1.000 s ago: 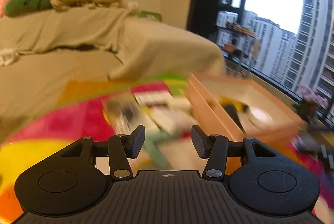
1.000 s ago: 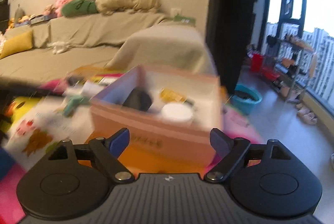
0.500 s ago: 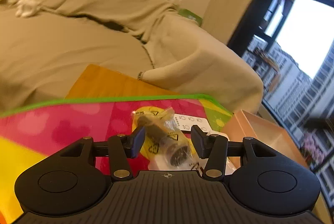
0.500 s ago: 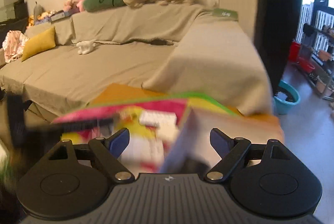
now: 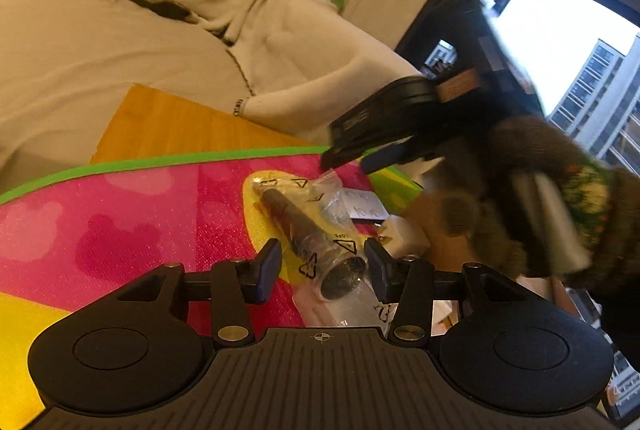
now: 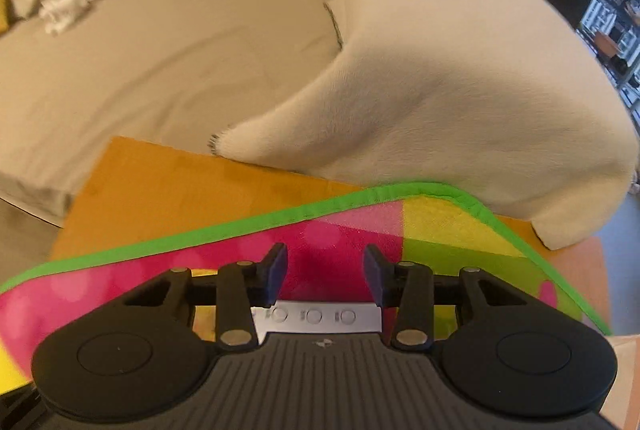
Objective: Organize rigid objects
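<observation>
A dark cylinder in a clear plastic bag (image 5: 316,234) lies on the pink and yellow play mat (image 5: 120,230). My left gripper (image 5: 322,266) is open, with its near end between the fingers, not clamped. A white remote-like card with round buttons (image 6: 316,316) lies flat under my right gripper (image 6: 325,272), which is open just above it. In the left wrist view the right gripper (image 5: 372,141) hovers over that card (image 5: 362,207), held by a gloved hand (image 5: 540,197). A small white block (image 5: 404,240) lies beside the bag.
A beige covered sofa (image 6: 360,61) runs behind the mat, its arm close to the mat's green edge (image 6: 280,218). An orange mat (image 6: 180,181) lies under the play mat. A window (image 5: 568,41) with tower blocks is at the right.
Both grippers have swung from the pink box to the mat's far corner and lowered. The left came down around the bagged cylinder. The right narrowed its opening over the white card.
</observation>
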The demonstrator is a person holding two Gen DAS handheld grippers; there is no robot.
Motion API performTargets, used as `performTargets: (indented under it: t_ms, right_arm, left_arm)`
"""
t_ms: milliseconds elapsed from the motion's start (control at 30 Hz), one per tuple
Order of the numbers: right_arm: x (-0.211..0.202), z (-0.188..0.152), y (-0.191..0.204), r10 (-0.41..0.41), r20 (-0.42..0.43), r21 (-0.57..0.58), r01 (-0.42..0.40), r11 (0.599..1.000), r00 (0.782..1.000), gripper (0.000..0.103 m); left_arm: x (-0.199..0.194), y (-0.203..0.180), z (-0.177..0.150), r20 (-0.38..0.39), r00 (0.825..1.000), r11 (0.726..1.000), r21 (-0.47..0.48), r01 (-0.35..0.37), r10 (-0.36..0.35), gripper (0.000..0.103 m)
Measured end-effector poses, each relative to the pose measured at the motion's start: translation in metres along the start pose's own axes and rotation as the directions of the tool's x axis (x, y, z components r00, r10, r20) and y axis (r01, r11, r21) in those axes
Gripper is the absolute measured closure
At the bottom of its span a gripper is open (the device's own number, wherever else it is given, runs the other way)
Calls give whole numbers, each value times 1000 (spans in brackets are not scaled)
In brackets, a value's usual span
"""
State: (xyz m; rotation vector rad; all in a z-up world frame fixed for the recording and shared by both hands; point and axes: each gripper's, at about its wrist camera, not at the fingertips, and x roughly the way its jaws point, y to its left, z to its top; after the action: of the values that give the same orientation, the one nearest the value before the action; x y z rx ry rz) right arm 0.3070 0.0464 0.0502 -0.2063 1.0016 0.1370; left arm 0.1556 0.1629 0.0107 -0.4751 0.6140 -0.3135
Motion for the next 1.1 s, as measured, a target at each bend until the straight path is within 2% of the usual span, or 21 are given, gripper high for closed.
performTargets:
  t_ms: [67, 100, 200, 400, 433, 467, 567, 633, 700, 767, 833, 900, 933, 967, 1033, 1100]
  right_arm:
    - [9, -3, 0, 10, -34, 8, -9, 1000, 999, 62]
    - [7, -6, -1, 14, -21, 16, -13, 1000, 1000, 62]
    - [-2, -19, -2, 51, -60, 0, -51, 999, 997, 62]
    - [-40, -78, 5, 150, -112, -55, -156, 986, 982, 62]
    - [-47, -88, 7, 163, -116, -60, -171, 984, 980, 68]
    - [-55, -99, 8, 170, -116, -67, -178, 982, 979, 68]
    - [-78, -136, 12, 193, -100, -129, -205, 970, 976, 69]
    - [-95, -164, 12, 230, -87, -175, -242, 954, 969, 75]
    - [-112, -190, 11, 252, -70, -225, -262, 938, 965, 75]
    - [-129, -217, 7, 240, -32, -272, -239, 932, 970, 75]
    - [-152, -243, 0, 236, 46, -314, -210, 926, 971, 74]
    - [-175, -265, -8, 260, 128, -350, -201, 915, 957, 53]
    - [-187, -276, -13, 275, 168, -351, -204, 914, 947, 31]
    - [-196, -287, -18, 299, 202, -341, -219, 914, 933, 19]
    - [-205, -305, -26, 348, 216, -320, -270, 908, 912, 17]
    - [-207, -322, -29, 365, 208, -318, -291, 902, 907, 17]
  left_arm:
    - [0, 4, 0, -4, 1000, 1000, 0, 12, -12, 53]
    - [0, 6, 0, -8, 1000, 1000, -5, 21, -21, 53]
    - [-5, 10, -1, -17, 999, 1000, -9, 27, -27, 56]
    - [-24, 7, -18, -30, 999, 1000, -2, 18, -18, 61]
    - [-29, 5, -23, -33, 999, 1000, 4, 17, -17, 61]
    - [-33, 4, -25, -35, 999, 1000, 8, 15, -15, 61]
    - [-43, -1, -33, -40, 999, 1000, 10, 18, -17, 62]
    - [-45, -4, -38, -47, 999, 1000, 2, 19, -19, 62]
    - [-48, -11, -47, -58, 998, 999, -2, 36, -36, 62]
    - [-52, -21, -58, -65, 996, 998, -6, 56, -56, 62]
    - [-53, -30, -68, -81, 994, 997, -17, 71, -73, 62]
    - [-54, -44, -76, -97, 992, 997, -18, 79, -81, 63]
    - [-53, -52, -79, -112, 990, 996, -10, 83, -84, 63]
    - [-52, -59, -81, -123, 989, 996, -2, 86, -85, 63]
    - [-55, -71, -84, -138, 986, 995, 4, 95, -93, 62]
    - [-66, -82, -84, -117, 991, 997, 16, 75, -72, 62]
